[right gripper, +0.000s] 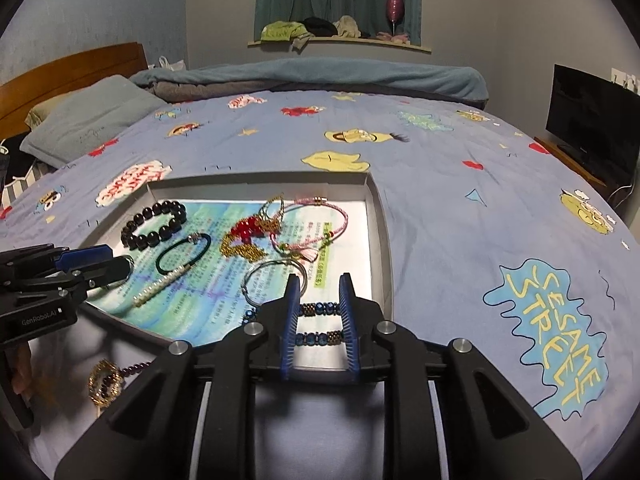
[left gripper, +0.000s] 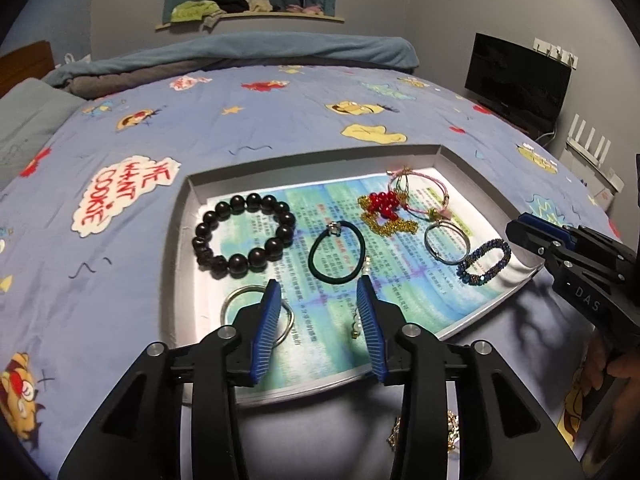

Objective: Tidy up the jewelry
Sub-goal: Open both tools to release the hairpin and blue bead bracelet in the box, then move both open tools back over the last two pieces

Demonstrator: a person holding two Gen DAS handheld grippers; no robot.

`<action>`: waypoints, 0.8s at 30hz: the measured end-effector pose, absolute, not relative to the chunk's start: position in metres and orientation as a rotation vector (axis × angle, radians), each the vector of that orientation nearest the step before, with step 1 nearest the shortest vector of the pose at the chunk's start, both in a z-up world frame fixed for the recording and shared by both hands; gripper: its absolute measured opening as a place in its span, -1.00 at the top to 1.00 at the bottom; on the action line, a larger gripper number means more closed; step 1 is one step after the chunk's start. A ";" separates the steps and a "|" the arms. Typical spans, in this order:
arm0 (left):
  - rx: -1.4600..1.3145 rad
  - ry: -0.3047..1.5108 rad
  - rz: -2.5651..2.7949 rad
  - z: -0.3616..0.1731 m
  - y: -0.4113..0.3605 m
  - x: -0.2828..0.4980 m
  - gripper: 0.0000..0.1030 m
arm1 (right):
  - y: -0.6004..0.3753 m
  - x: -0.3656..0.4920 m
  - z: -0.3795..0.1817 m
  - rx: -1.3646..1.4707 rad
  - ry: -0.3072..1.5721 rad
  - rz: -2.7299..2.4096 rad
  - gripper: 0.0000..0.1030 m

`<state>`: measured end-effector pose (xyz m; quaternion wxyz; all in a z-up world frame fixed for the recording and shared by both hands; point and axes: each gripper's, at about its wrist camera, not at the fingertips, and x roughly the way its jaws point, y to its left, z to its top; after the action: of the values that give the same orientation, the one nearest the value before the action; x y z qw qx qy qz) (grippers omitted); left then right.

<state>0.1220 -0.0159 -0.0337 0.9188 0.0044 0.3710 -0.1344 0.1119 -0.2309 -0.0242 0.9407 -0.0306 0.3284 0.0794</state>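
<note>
A shallow grey box [left gripper: 182,216] [right gripper: 385,240] lined with printed paper lies on the bed and holds jewelry: a black bead bracelet [left gripper: 244,236] [right gripper: 154,224], a dark green hair tie [left gripper: 338,256] [right gripper: 182,254], a red-and-gold piece [left gripper: 384,212] [right gripper: 244,236], a pink cord bracelet [left gripper: 416,188] [right gripper: 316,220], a thin ring bangle [left gripper: 446,244] [right gripper: 274,282], a blue beaded bracelet [left gripper: 484,262] [right gripper: 318,322], a silver bangle [left gripper: 256,312] and a pearl strand [right gripper: 162,286]. My left gripper [left gripper: 318,288] is open above the box's near side. My right gripper [right gripper: 318,280] is open, its fingers either side of the blue bracelet.
A gold-and-purple bead piece [right gripper: 106,384] [left gripper: 424,436] lies on the bedsheet outside the box's near edge. A folded blanket [right gripper: 312,76] and pillow [right gripper: 88,120] sit at the far side of the bed. A dark monitor [left gripper: 516,80] stands right.
</note>
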 end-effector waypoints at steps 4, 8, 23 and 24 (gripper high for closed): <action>0.017 0.754 -0.265 -0.030 -0.014 0.118 0.07 | -0.228 0.110 -0.021 -0.054 0.658 0.165 0.46; 0.030 0.742 -0.244 -0.023 -0.011 0.112 -0.13 | -0.224 0.106 -0.018 -0.052 0.656 0.171 0.22; 0.009 0.671 -0.158 0.003 0.010 0.082 -0.76 | -0.216 0.078 0.011 -0.017 0.570 0.196 -0.89; 0.012 0.668 -0.155 0.005 0.010 0.080 -0.76 | -0.215 0.075 0.012 -0.020 0.567 0.197 -0.89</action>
<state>0.0803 0.0097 0.0045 0.9417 0.0058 0.3277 -0.0758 0.0755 -0.2151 0.0121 0.9552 -0.0098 0.2794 0.0968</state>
